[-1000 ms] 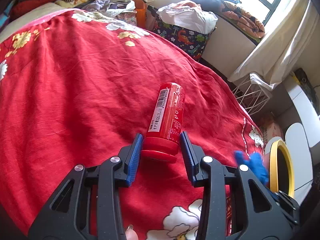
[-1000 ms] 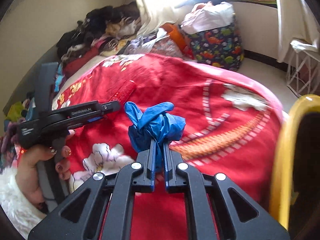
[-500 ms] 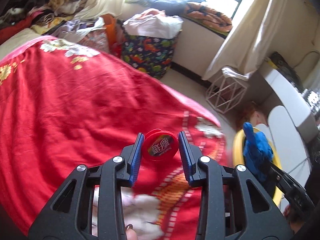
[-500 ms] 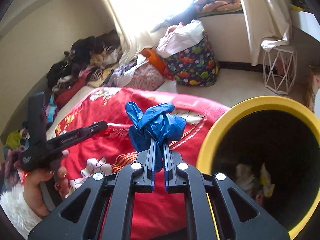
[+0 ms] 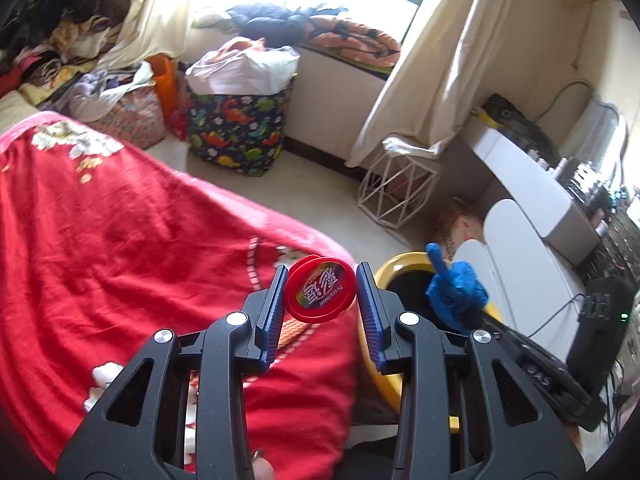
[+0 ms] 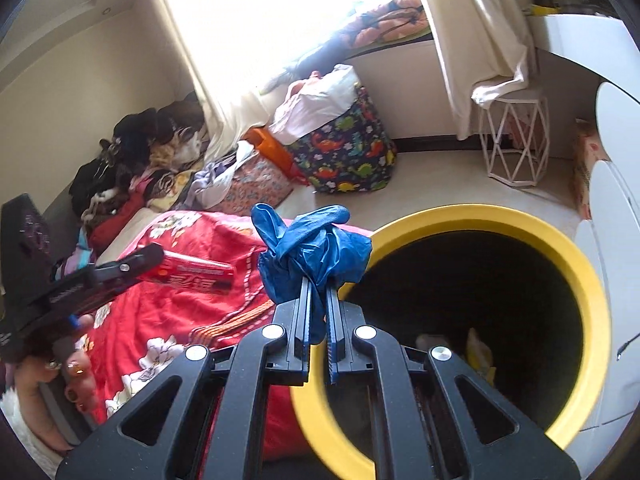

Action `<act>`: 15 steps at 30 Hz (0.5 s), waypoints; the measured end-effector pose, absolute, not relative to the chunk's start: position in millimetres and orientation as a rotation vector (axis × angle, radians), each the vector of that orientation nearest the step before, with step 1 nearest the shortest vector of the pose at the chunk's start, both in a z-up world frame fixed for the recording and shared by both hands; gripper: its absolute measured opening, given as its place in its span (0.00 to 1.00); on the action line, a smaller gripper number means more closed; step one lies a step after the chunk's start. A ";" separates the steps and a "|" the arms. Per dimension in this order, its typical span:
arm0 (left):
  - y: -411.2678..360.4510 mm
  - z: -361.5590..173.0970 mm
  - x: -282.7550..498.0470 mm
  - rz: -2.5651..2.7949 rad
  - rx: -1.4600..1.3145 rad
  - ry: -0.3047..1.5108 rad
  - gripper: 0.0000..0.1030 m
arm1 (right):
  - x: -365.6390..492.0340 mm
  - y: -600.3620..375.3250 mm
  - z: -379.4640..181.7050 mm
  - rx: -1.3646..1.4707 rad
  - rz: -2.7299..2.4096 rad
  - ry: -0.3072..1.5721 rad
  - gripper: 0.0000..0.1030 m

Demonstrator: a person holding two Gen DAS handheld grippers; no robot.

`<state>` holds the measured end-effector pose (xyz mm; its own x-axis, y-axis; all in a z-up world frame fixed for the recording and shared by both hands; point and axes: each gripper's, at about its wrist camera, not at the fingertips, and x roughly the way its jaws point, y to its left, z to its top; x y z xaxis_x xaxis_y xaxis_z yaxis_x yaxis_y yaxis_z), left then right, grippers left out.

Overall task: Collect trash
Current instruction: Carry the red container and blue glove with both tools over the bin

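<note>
Both grippers have swung off the bed toward the bin since the earlier frames — a second ago the red tube lay flat on the red blanket, and now it hangs in the air, clamped between the blue pads of the left gripper. Its lid faces the left wrist camera, so its long axis runs straight ahead along the fingers; seen from the right wrist it lies roughly level, its far end aimed toward the yellow-rimmed bin. The right gripper is pinched tight on a crumpled blue glove, which stands up above the pads at the bin's near rim, with scraps of paper visible deep inside the bin. Between tube and bin lies the blanket's edge. Around them on the floor — a dinosaur-print bag stuffed with white plastic, a white wire stool under the curtain, and heaped clothes by the far wall.
</note>
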<state>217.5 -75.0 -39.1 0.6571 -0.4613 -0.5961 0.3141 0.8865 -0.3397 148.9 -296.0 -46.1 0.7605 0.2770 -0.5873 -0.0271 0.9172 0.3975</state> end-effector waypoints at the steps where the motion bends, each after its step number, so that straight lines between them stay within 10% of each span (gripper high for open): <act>1: -79.0 -36.9 215.8 -0.450 -0.211 0.727 0.27 | 147.2 -300.8 -46.3 0.389 0.162 0.688 0.06; 15: -130.3 -25.5 192.8 -0.564 -0.150 0.714 0.26 | 129.0 -346.9 -43.0 0.420 0.045 0.647 0.06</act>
<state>192.8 -130.3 -25.5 0.6148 -0.5371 -0.5775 0.4376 0.8415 -0.3169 129.0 -346.9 -43.0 0.7999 0.1698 -0.5756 0.0887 0.9152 0.3932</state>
